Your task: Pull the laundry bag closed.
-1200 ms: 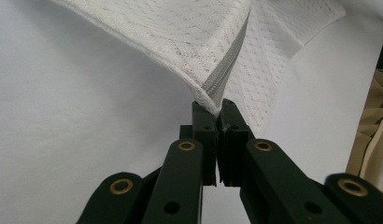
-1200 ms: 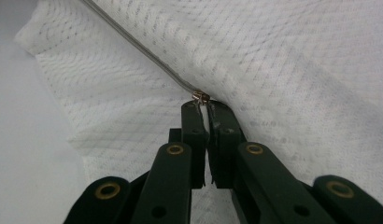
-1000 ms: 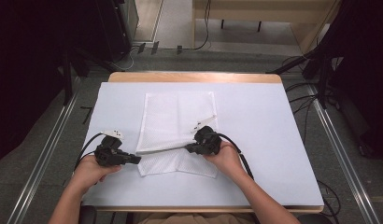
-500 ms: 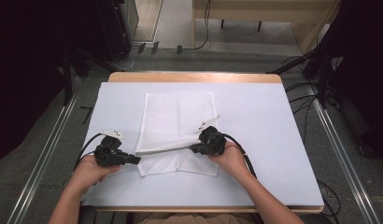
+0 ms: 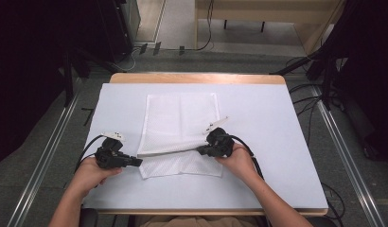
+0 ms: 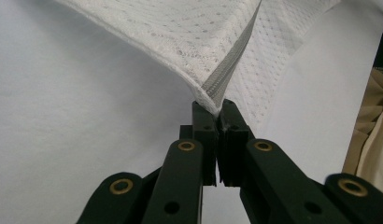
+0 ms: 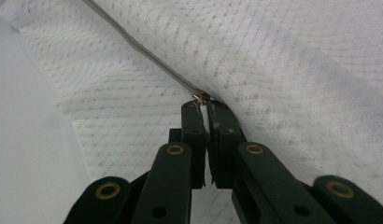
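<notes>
A white mesh cloth bag [image 5: 180, 118] lies flat on the white table cover [image 5: 272, 127], with its near edge lifted along a grey zipper [image 5: 168, 152]. My left gripper [image 5: 138, 161] is shut on the bag's left corner at the zipper's end [image 6: 213, 93]; in the left gripper view the jaws [image 6: 216, 112] pinch the fabric. My right gripper [image 5: 200, 151] is shut on the small metal zipper pull [image 7: 200, 96], and its jaws [image 7: 204, 109] meet just under it. The zipper [image 7: 133, 42] runs up and left from the pull. Between the two grippers the zipper is stretched taut.
The table's wooden far edge [image 5: 197, 78] shows beyond the cover. Metal rails [image 5: 45, 151] run along both sides on the floor, with cables [image 5: 305, 90] and dark equipment stands [image 5: 69, 61] around. Bare white cover lies to the right of the bag and along the front.
My right gripper has slid a little to the right along the zipper line with the pull in it. The left gripper has stayed put, holding the corner.
</notes>
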`<state>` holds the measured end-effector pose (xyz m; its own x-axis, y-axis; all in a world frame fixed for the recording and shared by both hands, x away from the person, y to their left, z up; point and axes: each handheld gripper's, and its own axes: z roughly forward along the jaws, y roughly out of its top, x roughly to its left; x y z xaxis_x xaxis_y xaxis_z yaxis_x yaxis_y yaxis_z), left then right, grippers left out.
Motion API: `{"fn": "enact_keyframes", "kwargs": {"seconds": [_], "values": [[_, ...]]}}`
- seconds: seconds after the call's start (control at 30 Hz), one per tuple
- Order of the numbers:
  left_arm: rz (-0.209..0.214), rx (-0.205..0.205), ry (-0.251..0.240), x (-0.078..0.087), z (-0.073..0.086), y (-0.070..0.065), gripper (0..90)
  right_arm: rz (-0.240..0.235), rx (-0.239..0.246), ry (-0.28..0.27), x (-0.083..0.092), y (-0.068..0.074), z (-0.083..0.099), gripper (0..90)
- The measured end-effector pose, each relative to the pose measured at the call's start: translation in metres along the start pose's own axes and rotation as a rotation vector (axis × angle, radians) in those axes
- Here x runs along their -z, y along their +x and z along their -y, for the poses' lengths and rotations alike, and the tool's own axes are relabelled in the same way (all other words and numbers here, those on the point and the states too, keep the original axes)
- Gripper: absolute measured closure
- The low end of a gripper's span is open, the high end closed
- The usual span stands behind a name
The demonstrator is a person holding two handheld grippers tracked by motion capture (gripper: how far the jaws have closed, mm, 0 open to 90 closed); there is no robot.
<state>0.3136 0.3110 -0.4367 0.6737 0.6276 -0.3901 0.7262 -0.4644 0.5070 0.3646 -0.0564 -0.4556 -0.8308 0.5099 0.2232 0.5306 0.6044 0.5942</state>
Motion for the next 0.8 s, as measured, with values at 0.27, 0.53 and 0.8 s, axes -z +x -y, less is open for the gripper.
{"fn": "enact_keyframes", "kwargs": {"seconds": [0.27, 0.53, 0.8], "values": [[0.006, 0.003, 0.003, 0.0, 0.0, 0.001, 88.3, 0.01, -0.019, 0.001, 0.008, -0.006, 0.007, 88.0], [0.006, 0.011, 0.002, 0.002, 0.001, 0.003, 88.3, 0.019, -0.03, 0.0, 0.018, -0.011, 0.014, 88.0], [0.006, 0.013, 0.0, 0.003, 0.002, 0.004, 88.4, 0.036, -0.039, 0.005, 0.032, -0.018, 0.022, 88.0]]}}
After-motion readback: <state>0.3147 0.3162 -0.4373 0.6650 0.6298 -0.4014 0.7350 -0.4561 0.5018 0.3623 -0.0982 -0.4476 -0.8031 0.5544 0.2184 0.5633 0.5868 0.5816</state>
